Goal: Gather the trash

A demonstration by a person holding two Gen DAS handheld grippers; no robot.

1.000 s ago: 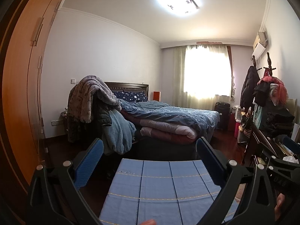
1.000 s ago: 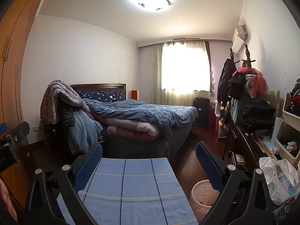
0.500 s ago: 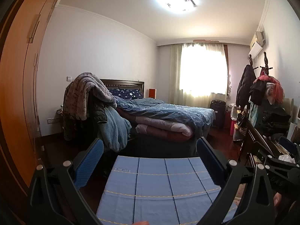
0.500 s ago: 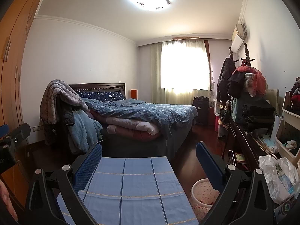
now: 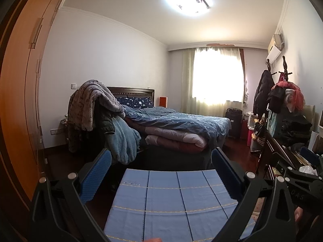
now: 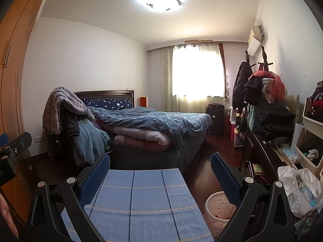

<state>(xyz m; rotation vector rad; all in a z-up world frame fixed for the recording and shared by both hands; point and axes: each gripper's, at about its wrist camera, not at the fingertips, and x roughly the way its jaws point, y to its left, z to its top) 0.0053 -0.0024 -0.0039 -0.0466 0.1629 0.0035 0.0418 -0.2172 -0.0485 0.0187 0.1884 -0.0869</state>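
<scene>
Blue checked cloth (image 6: 141,197) on the surface below the jaws: woven, matt, with dark stripes and pale stitch lines. Jaw pads (image 5: 97,173): ribbed blue rubber-like facing on matt black plastic arms with bright metal rivets. Waste bin (image 6: 217,207), under the right jaw: spotted pale plastic. Bag (image 6: 298,187), right of it: thin crinkled glossy plastic. Floor (image 6: 210,151) beyond: dark polished wood.

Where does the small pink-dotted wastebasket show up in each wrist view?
Left wrist: only a sliver of the wastebasket shows at lower right, behind the left gripper.
Right wrist: wastebasket at lower right, on the floor beside the blue checked cloth.
Shared landmark: the blue checked cloth.
</scene>
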